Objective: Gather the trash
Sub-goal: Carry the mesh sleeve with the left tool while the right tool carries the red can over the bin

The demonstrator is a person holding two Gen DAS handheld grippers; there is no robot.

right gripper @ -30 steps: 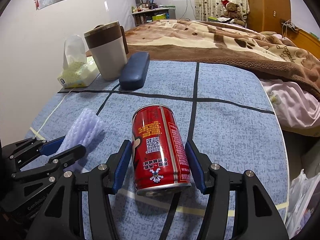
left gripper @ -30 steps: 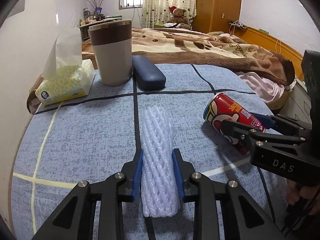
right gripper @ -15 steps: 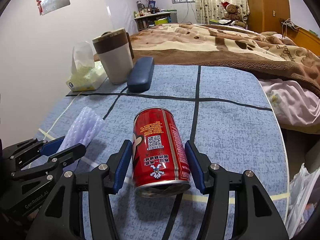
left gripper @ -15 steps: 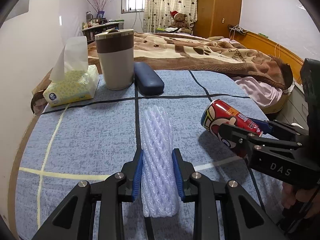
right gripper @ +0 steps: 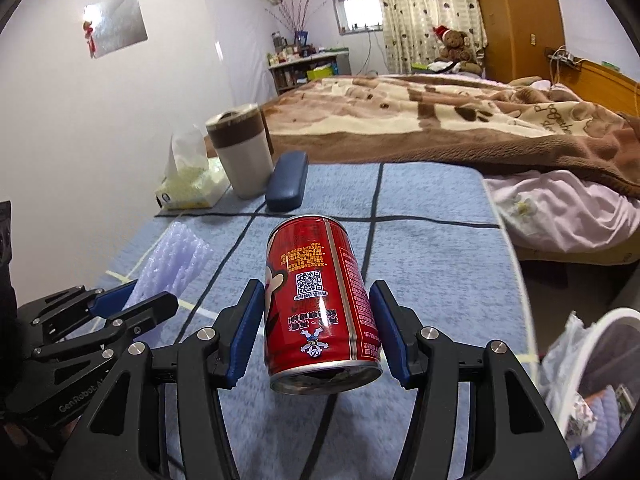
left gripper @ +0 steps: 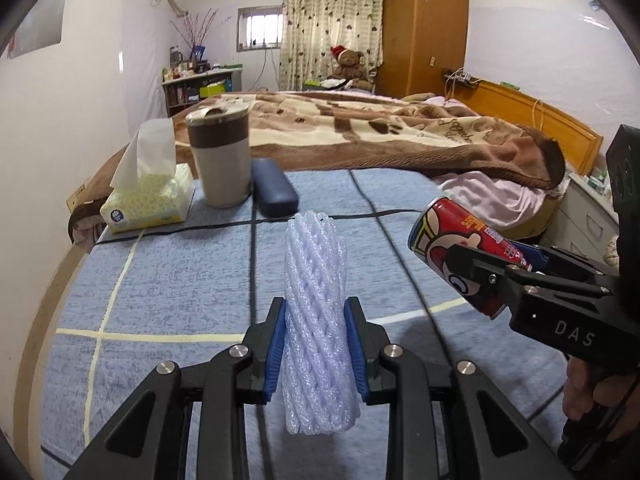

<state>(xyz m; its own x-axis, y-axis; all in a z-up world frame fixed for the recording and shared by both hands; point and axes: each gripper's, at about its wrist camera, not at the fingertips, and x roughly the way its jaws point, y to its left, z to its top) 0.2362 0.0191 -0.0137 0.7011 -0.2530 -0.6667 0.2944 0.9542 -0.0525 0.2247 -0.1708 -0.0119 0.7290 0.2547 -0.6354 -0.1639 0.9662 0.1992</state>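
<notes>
Already both pieces of trash are gripped above the blue table cloth (left gripper: 168, 288): the red drink can (right gripper: 320, 304) clamped in the right gripper (right gripper: 316, 336), the white foam net sleeve (left gripper: 316, 320) squeezed in the left gripper (left gripper: 316, 348). Dropping them into the bagged bin (right gripper: 592, 364) at the right is judged still outstanding.

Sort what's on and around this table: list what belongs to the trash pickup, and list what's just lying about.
Part of the job:
- white foam net sleeve, clamped in the left gripper
- red drink can, clamped in the right gripper
- bin with a plastic bag beside the table, likely the drop-off

Just lying about:
- tissue pack
- brown and beige tumbler
- dark blue case
</notes>
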